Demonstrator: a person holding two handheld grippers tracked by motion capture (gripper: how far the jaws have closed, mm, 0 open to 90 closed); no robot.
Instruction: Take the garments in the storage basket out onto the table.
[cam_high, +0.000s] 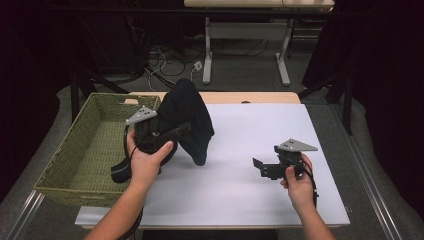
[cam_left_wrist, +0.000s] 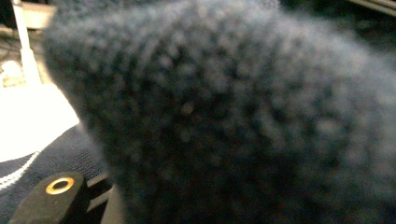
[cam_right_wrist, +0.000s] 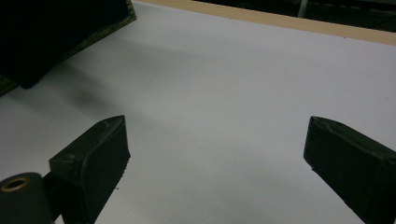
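Observation:
A dark knit garment (cam_high: 189, 112) hangs bunched above the left part of the white table sheet (cam_high: 240, 190), beside the woven basket (cam_high: 65, 192). My left gripper (cam_high: 181, 130) is shut on it; its lower end droops to the sheet. Up close the same knit garment (cam_left_wrist: 233, 116) covers the left jaws, and navy cloth with a white stripe (cam_left_wrist: 42, 158) lies below. At the right my right gripper (cam_high: 260, 167) stands open just over the sheet, nothing between its fingers. In the right gripper view that gripper (cam_right_wrist: 215, 149) faces the bare sheet (cam_right_wrist: 233, 70).
The basket's far rim (cam_high: 107, 97) reaches the table's wooden back edge (cam_high: 250, 97). Beyond the table stand a white desk frame (cam_high: 207, 55) and loose cables on the floor (cam_high: 170, 62). Dark curtains close both sides.

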